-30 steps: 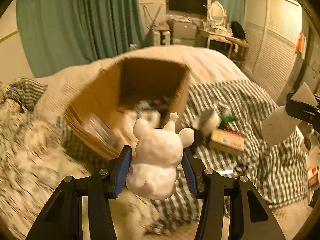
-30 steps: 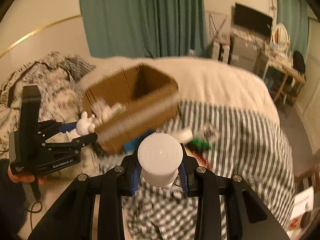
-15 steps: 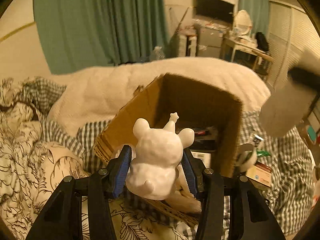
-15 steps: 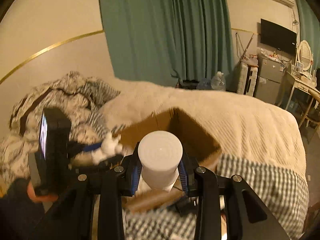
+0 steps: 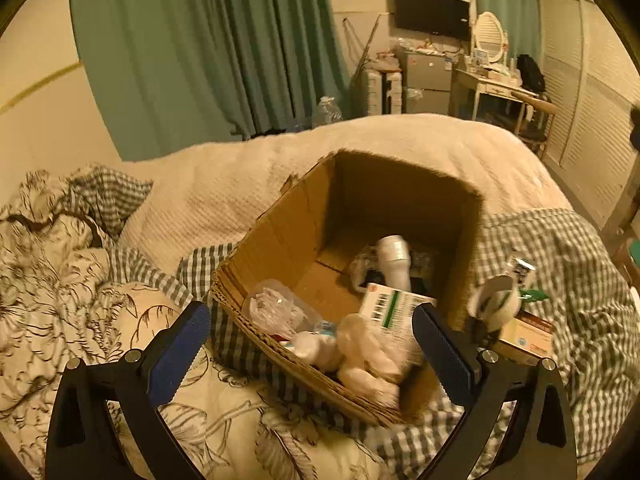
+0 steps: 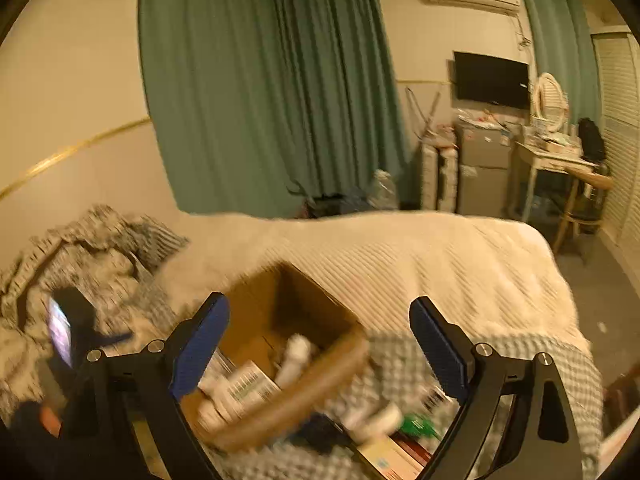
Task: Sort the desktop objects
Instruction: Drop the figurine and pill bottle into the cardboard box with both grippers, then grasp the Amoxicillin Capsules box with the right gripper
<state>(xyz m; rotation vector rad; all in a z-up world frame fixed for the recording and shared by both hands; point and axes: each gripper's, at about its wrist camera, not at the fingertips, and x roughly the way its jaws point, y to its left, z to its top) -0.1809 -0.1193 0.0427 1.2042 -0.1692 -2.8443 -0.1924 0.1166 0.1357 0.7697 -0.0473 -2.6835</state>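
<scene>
Left gripper [image 5: 312,344] and right gripper [image 6: 320,344] both opening, nothing between the pads. White toy [image 5: 372,354] and cup [image 5: 394,258] inside the box [image 5: 280,236]. Bed [image 5: 224,196] under cream cover and checked blanket (green curtains [image 5: 200,52] behind).

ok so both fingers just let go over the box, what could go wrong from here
1. The white animal figure is dropping right at the near wall of the cardboard box; it could bounce or tip out onto the bedding.
2. The box sits on a soft, rumpled checked blanket, so a nudge from the opening left gripper might tilt it.
3. Items still lie outside by the box's right side, like the small carton; the opening right gripper view is blurred, so aiming there may be off.
</scene>
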